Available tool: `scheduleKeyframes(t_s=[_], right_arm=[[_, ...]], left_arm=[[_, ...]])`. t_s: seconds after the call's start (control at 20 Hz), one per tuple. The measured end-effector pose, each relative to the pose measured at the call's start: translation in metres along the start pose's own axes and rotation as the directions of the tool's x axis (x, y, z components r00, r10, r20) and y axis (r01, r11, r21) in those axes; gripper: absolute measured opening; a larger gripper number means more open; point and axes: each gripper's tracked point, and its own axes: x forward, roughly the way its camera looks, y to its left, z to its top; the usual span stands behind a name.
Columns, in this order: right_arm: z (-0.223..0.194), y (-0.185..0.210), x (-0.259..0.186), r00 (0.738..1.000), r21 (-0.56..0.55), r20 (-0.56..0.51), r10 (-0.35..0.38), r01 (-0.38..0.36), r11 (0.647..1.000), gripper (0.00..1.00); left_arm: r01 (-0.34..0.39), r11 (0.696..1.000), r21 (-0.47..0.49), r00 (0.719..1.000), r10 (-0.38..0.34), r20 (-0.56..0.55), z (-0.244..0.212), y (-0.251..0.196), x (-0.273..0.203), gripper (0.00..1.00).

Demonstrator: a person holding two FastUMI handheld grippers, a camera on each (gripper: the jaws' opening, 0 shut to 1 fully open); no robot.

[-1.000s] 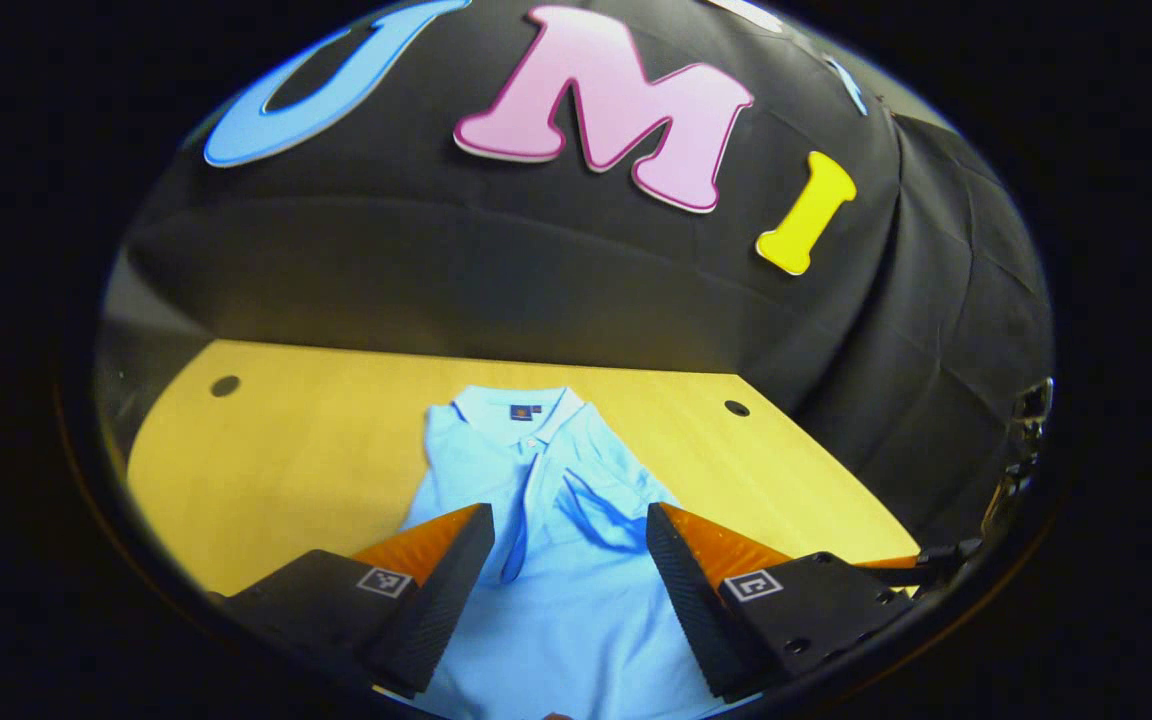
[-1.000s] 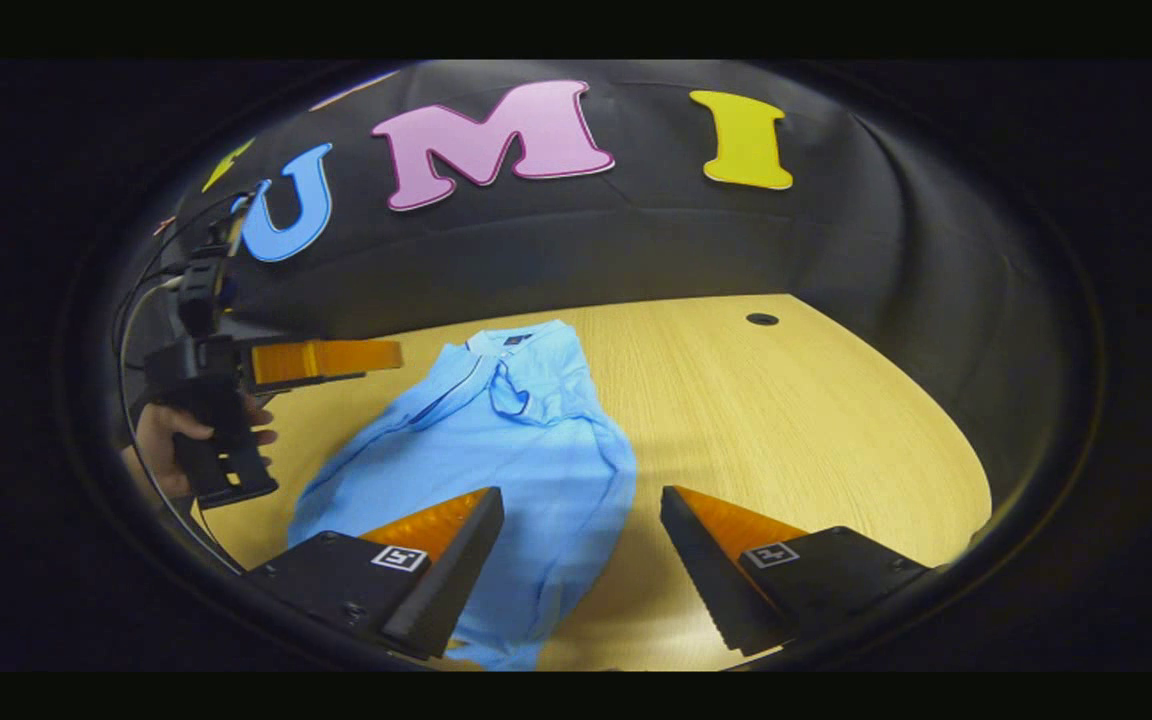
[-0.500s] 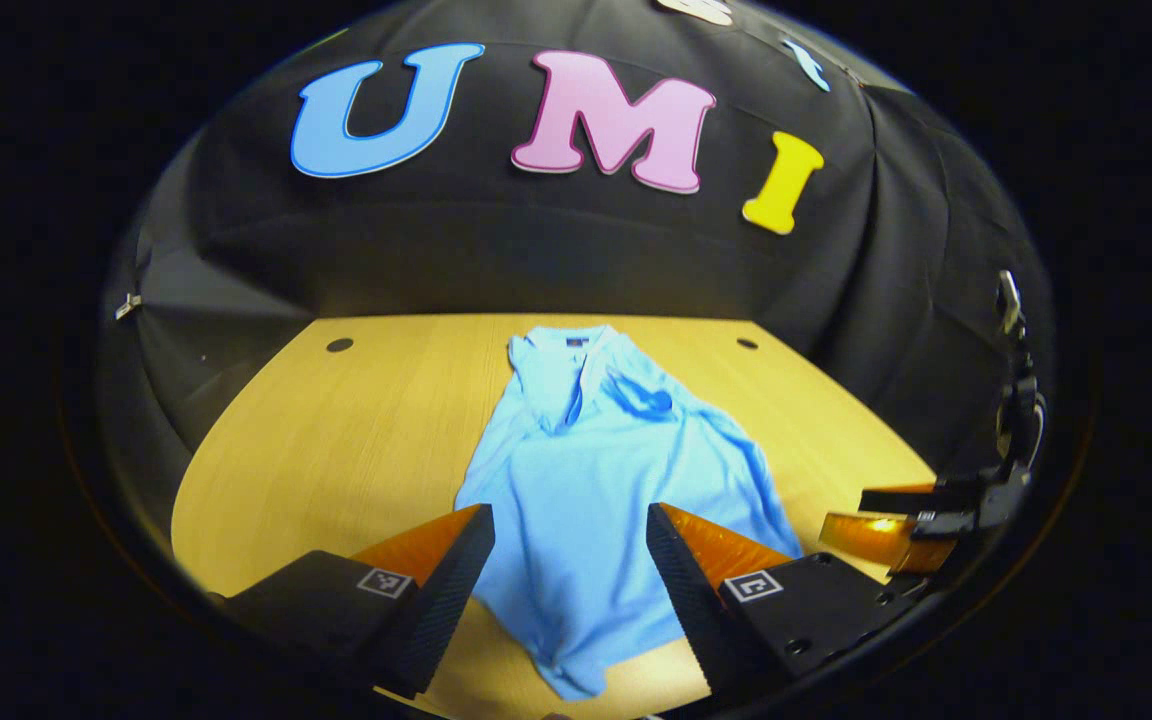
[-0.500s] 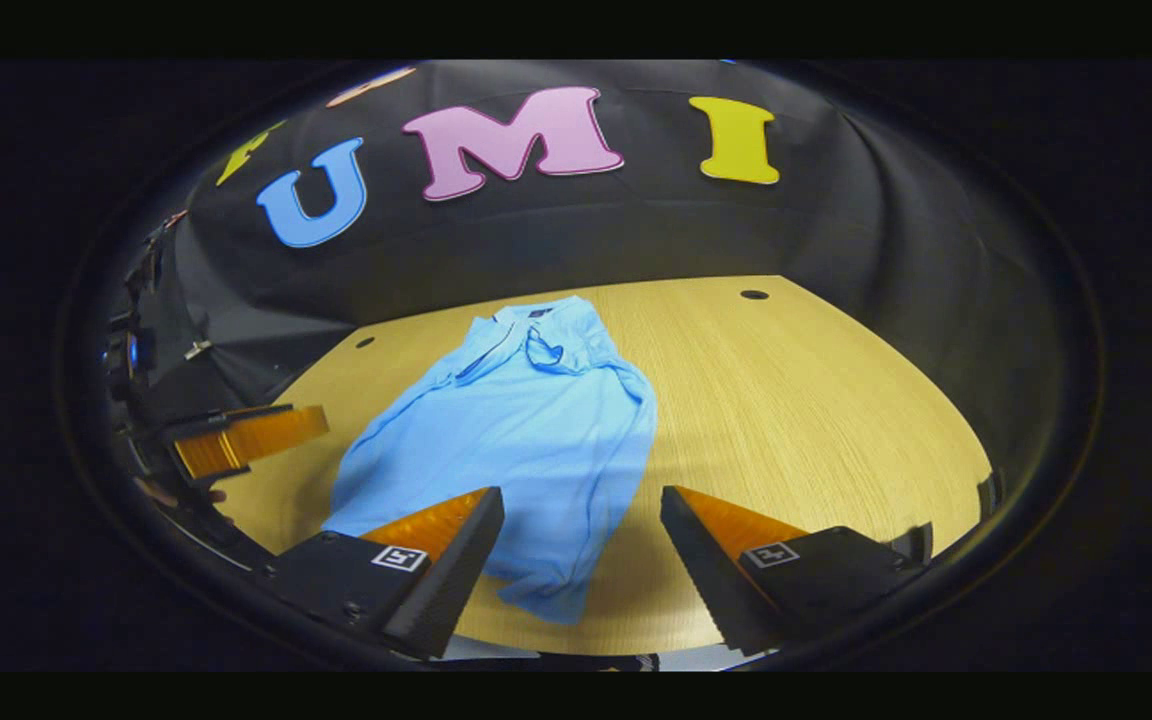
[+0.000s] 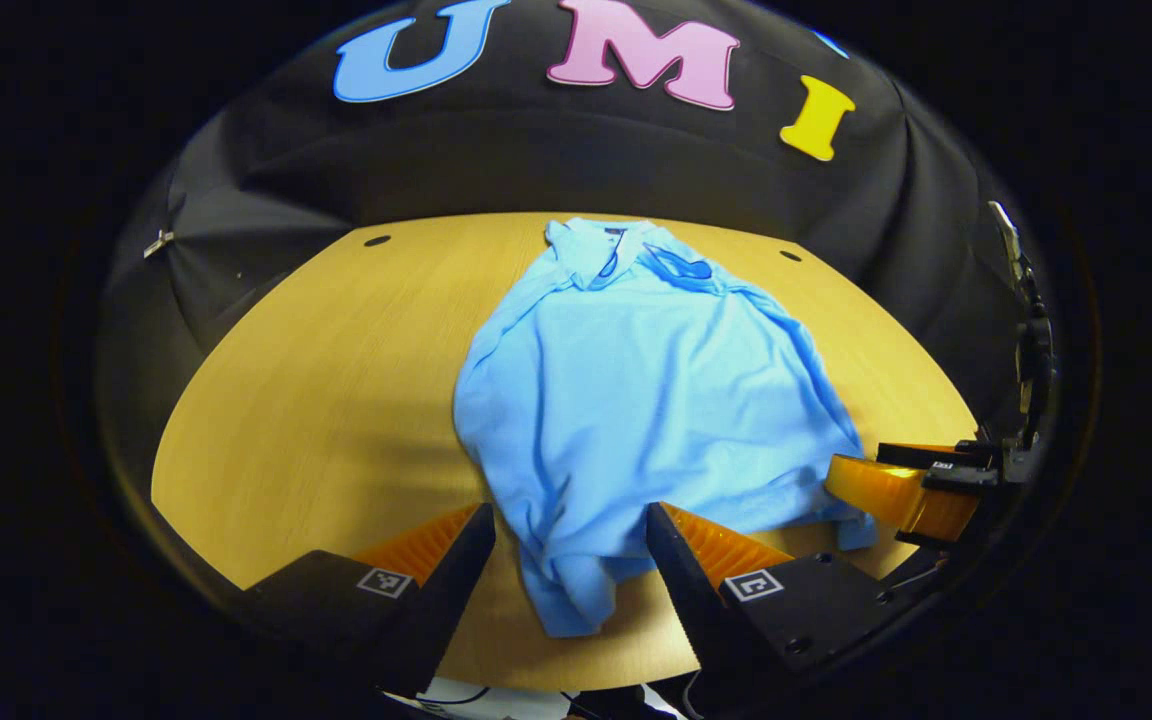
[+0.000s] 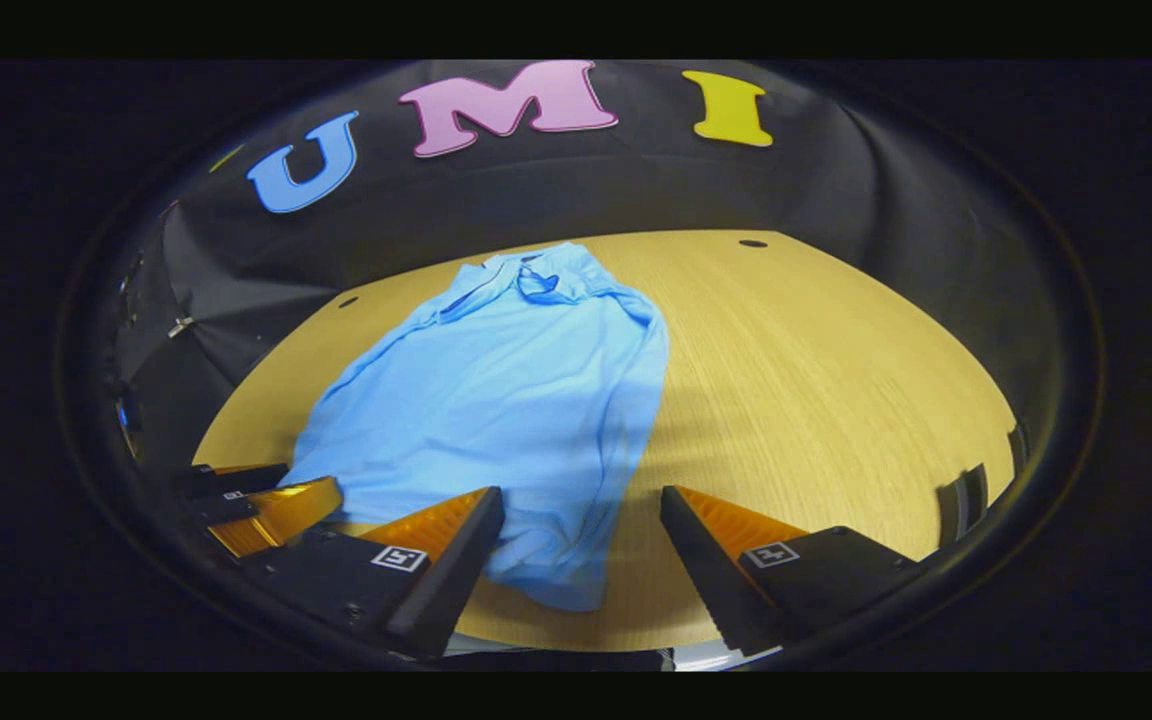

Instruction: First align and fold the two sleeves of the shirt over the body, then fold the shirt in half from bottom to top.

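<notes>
**Soft polo waits for its bottom fold**

The light-blue polo shirt (image 5: 636,390) lies on the wooden tabletop (image 5: 336,380), collar far, hem bunched near. Left claw (image 5: 568,560) and right claw (image 6: 581,545) hang released above the hem. The limp, light cloth will likely sag; pinch both hem corners.

We look from the near edge of the table (image 5: 316,400) toward the far wall in both views, the left gripper view over the shirt's (image 5: 636,400) near end, the right gripper view from its right, both sharing shirt and table.
</notes>
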Motion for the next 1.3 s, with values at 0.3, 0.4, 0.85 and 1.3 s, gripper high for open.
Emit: scheduleKeyframes(t_s=[0.3,0.4,0.85,1.3], right_arm=[[-0.003,0.013,0.007,0.999,-0.133,-0.053,0.006,-0.013,0.991,0.79],[-0.005,0.021,0.005,0.997,-0.1,-0.079,0.01,-0.018,0.995,0.36],[-0.005,0.02,0.003,0.972,-0.028,-0.211,0.105,-0.113,0.993,0.07],[0.068,0.007,-0.011,0.977,-0.047,-0.159,0.144,-0.154,0.987,0.07]], left_arm=[[0.024,0.998,0.051,1.0,-0.023,-0.017,0.0,-0.016,0.007,0.69],[0.058,0.998,0.028,0.998,-0.058,-0.028,-0.001,-0.027,0.006,0.42],[0.059,0.998,-0.014,0.992,-0.061,-0.115,0.0,-0.039,0.005,0.06],[0.084,0.996,-0.004,0.996,-0.084,-0.04,0.078,-0.063,-0.02,0.06]])
